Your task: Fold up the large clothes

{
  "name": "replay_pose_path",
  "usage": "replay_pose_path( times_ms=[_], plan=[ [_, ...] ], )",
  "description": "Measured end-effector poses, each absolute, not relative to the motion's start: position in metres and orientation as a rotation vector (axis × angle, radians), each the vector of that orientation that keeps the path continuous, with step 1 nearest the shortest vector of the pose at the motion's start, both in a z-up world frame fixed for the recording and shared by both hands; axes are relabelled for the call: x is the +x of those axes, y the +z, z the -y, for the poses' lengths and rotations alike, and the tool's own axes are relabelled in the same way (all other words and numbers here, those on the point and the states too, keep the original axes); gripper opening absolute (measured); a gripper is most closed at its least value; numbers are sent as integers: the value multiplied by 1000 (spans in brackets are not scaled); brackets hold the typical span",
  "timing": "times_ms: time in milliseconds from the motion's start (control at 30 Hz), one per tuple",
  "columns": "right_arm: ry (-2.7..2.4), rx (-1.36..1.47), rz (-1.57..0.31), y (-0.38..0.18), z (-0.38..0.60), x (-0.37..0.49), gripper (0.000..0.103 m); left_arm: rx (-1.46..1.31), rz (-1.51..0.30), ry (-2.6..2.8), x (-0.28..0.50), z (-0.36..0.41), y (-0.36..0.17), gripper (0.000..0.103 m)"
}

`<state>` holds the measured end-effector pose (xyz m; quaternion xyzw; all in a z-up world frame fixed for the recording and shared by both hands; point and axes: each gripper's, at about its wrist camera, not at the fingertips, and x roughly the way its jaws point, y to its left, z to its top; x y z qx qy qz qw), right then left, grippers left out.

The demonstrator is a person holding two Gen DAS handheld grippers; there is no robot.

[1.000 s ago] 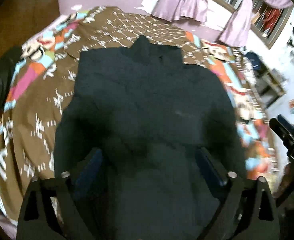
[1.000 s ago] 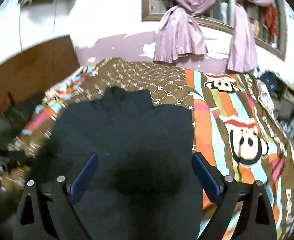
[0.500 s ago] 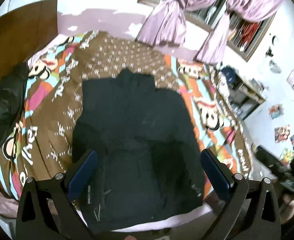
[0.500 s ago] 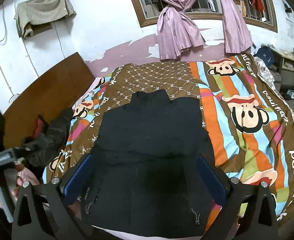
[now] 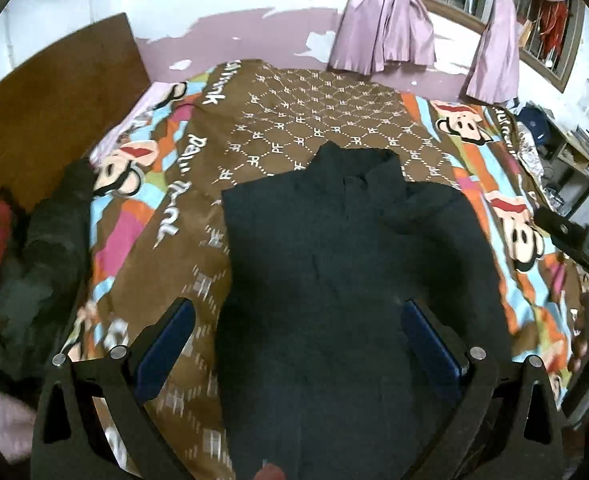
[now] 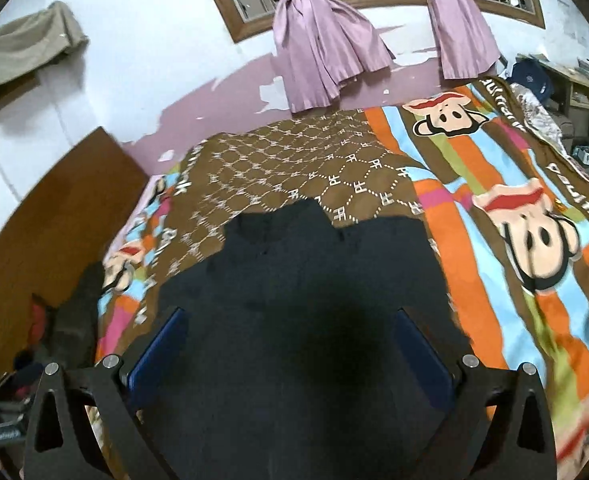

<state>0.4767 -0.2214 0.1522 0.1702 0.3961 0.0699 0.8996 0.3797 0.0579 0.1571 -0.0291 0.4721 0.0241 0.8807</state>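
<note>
A dark jacket [image 5: 350,272] is laid flat on the bed, on a brown patterned bedspread [image 5: 318,100], its collar towards the window wall and its hem towards the near edge of the bed. Compared with half a second ago, both cameras are brought lower and closer again: the near edge of the bed, visible then, is now out of frame, and the garment fills the lower half of each view. The garment itself is not seen to be shifted — its outline and collar lie much as before.

The left gripper [image 5: 294,336] is held wide, its blue pads [image 5: 166,348] spread to either side of the jacket's lower body, with nothing between them. The right gripper [image 6: 290,344] is likewise spread wide and empty, poised over the near part of the jacket; a dark shadow is cast on the cloth beneath it. Whether either tool touches the fabric cannot be told.

The change is read as a renewed approach after a brief pull-back — a survey of the layout, then a descent towards the hem. No fold of the body is yet made, so the task is judged to be at an early stage. A heap of other dark clothes [image 5: 50,248] is left at the left side of the bed, apart from the jacket.
</note>
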Motion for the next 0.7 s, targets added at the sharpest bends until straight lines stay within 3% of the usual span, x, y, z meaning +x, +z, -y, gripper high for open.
replay_pose_path(
  times_ms=[267,533,700],
  plan=[
    [156,404,-786,53,219,608,103,-150,-889,42,507,-99,70,101],
    [142,477,-825,-1,229,667,103,-268,-869,-24,569,-122,40,101],
    [117,466,-855,-22,237,698,91,-283,-802,-34,601,-120,34,101]
  ],
)
